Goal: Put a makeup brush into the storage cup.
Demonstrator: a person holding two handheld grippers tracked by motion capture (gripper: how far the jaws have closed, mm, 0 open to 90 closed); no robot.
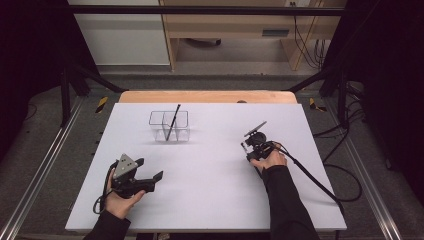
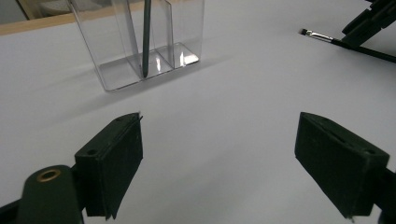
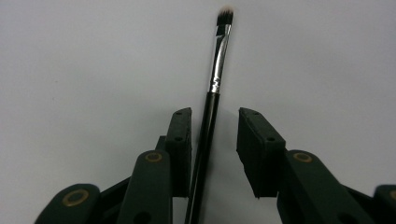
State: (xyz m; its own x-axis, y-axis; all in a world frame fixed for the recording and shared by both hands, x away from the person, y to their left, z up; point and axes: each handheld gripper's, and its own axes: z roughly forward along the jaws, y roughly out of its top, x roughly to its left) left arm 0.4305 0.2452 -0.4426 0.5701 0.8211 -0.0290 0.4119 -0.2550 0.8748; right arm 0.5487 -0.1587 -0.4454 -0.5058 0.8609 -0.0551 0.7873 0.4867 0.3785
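Note:
A slim makeup brush [image 3: 212,93] with a black handle and silver ferrule lies on the white table [image 1: 210,190], bristles pointing away from me. My right gripper [image 3: 215,114] straddles its handle. The brush runs close along the left pad, and a clear gap separates it from the right pad, so the gripper is open. The left gripper view shows that brush [image 2: 322,36] at the upper right. My left gripper [image 2: 219,126] hovers wide open and empty at the near left [image 1: 149,169]. A clear divided holder [image 1: 169,126] stands at the far left with one dark stick [image 1: 172,122] leaning inside.
The right gripper's cable [image 1: 310,177] trails off the table's right edge. A wooden strip [image 1: 207,96] borders the far edge of the table. Dark frame posts stand at both far corners, with wooden furniture behind.

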